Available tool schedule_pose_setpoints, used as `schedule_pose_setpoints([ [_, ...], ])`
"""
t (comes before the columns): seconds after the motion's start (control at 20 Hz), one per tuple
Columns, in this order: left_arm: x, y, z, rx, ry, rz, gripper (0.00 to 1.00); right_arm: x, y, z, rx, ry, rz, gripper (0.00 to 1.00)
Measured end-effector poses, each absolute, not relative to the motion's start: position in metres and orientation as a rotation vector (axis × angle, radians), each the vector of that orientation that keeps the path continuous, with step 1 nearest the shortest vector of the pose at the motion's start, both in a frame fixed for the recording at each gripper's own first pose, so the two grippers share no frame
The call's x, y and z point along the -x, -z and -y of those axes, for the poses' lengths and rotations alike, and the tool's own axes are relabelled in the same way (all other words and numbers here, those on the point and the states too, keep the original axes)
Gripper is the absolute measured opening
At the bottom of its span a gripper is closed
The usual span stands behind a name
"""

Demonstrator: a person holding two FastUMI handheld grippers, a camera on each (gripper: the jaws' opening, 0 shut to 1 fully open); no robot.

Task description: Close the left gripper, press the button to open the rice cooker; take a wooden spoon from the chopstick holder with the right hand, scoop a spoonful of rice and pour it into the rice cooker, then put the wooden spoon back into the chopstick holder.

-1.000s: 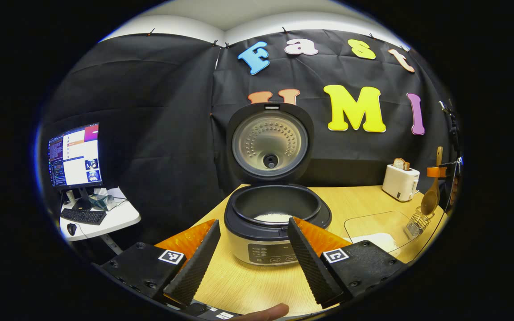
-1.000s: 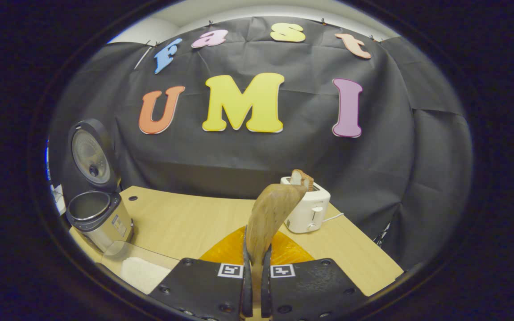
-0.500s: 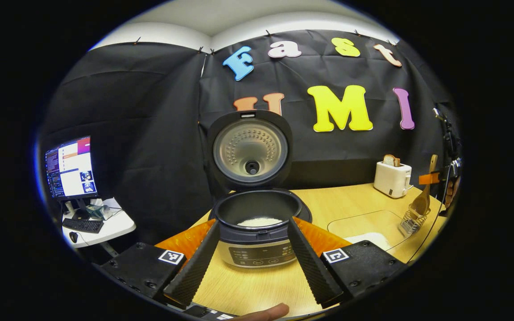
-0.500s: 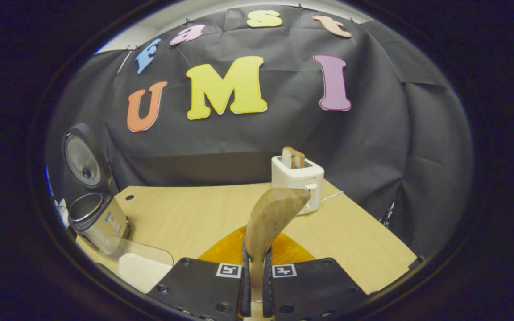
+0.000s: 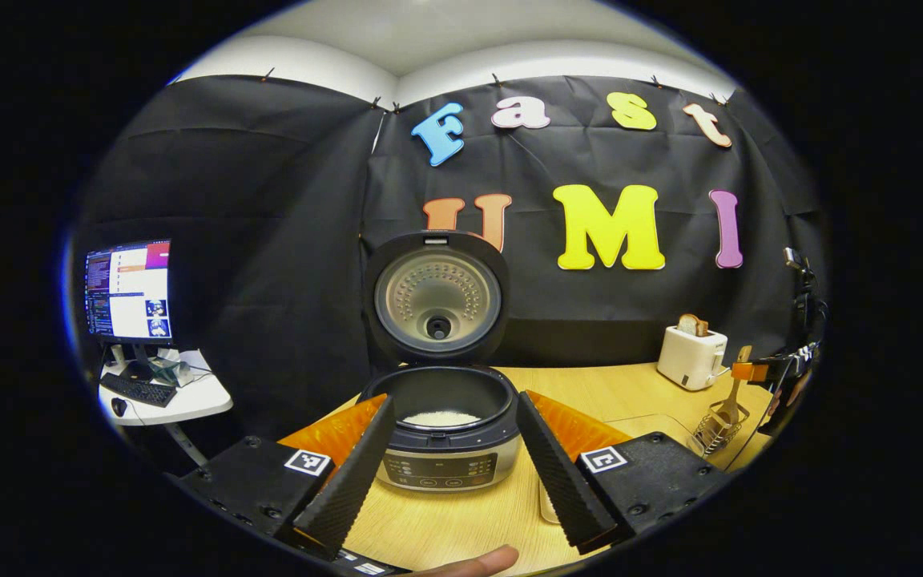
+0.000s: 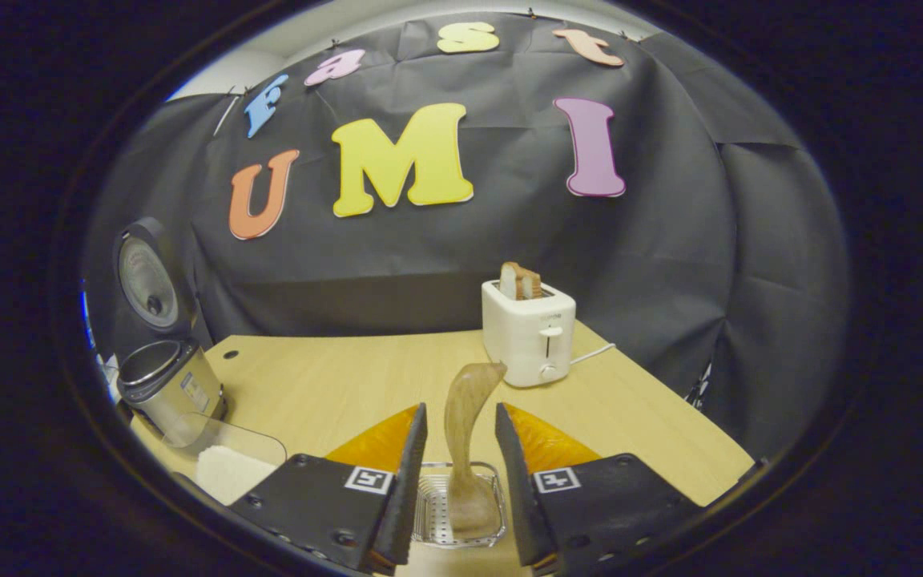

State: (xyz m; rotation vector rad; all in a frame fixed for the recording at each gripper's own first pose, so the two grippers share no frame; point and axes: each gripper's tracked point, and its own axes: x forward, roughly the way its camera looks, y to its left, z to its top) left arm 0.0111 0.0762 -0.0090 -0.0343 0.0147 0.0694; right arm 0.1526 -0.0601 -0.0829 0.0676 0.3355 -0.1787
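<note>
Wooden spoon [image 6: 465, 417] stands in the wire chopstick holder [image 6: 437, 513], bowl end down inside the basket, handle rising between the fingers of the right gripper [image 6: 457, 481]. The fingers are spread apart on either side of the handle, a gap showing on each side; neither touches the wood. In the left gripper view the same spoon [image 5: 730, 397] and holder [image 5: 714, 433] sit at the far right of the table, the handle upright, with the right gripper [image 5: 758, 370] level with its top end.

Rice cooker [image 5: 445, 433] sits on the wooden table [image 5: 606, 389] with its lid [image 5: 436, 300] swung up and standing vertical. A low layer of white rice [image 5: 439, 417] lies in the inner pot. The left gripper [image 5: 449, 457] hovers in front of the cooker, fingers wide apart and holding nothing; the cooker's control panel shows between them. A fingertip [image 5: 477, 561] of the person shows at the bottom edge.

In the right gripper view the cooker [image 6: 165, 385] stands far left, and just beside it a clear container [image 6: 225, 449] holds white rice. A white toaster [image 6: 527, 332] with bread slices in its slots stands behind the spoon, near the back wall.

A side desk [image 5: 165, 401] with a monitor [image 5: 126, 292] and keyboard [image 5: 135, 390] stands to the left, apart from the table.
</note>
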Motion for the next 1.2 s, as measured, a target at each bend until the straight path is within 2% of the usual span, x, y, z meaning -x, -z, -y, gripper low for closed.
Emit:
schedule_pose_setpoints([
  [0.05,-0.011,0.007,-0.077,0.031,-0.078,-0.004,0.97,-0.150,0.081,0.067,-0.076,0.189,-0.321,0.57],
  [0.1,-0.010,0.007,-0.078,0.030,-0.086,0.002,0.97,-0.148,0.079,0.072,-0.086,0.197,-0.307,0.58],
  [0.15,-0.011,0.006,-0.077,0.034,-0.087,0.008,0.97,-0.144,0.081,0.076,-0.093,0.202,-0.302,0.65],
  [0.2,-0.014,0.006,-0.076,0.043,-0.077,0.006,0.97,-0.140,0.082,0.081,-0.098,0.207,-0.298,0.67],
  [0.25,-0.015,0.005,-0.076,0.050,-0.067,0.007,0.97,-0.136,0.083,0.086,-0.105,0.217,-0.293,0.77],
  [0.35,-0.017,-0.003,-0.079,0.040,-0.065,0.008,0.97,-0.125,0.082,0.095,-0.120,0.229,-0.280,0.83],
  [0.5,-0.027,-0.017,-0.088,0.018,-0.076,0.022,0.97,-0.112,0.077,0.102,-0.104,0.212,-0.251,0.87],
  [0.55,-0.031,-0.020,-0.088,0.022,-0.073,0.024,0.97,-0.107,0.079,0.105,-0.104,0.209,-0.250,0.84],
  [0.65,-0.039,-0.029,-0.091,0.027,-0.070,0.023,0.97,-0.099,0.082,0.104,-0.142,0.185,-0.253,0.84],
  [0.75,-0.049,-0.042,-0.094,0.030,-0.069,0.024,0.97,-0.094,0.086,0.101,-0.160,0.158,-0.258,0.89],
  [0.8,-0.054,-0.049,-0.094,0.036,-0.069,0.026,0.97,-0.092,0.086,0.103,-0.153,0.155,-0.253,0.85],
  [0.95,-0.068,-0.071,-0.096,0.053,-0.063,0.029,0.97,-0.094,0.088,0.107,-0.096,0.145,-0.238,0.90],
  [1.1,-0.081,-0.098,-0.096,0.039,-0.072,0.046,0.97,-0.097,0.097,0.109,-0.088,0.138,-0.264,0.91],
  [1.15,-0.087,-0.106,-0.095,0.034,-0.070,0.054,0.97,-0.098,0.097,0.105,-0.091,0.116,-0.262,0.88],
  [1.2,-0.093,-0.113,-0.094,0.027,-0.068,0.058,0.97,-0.097,0.096,0.102,-0.089,0.100,-0.257,0.91],
])
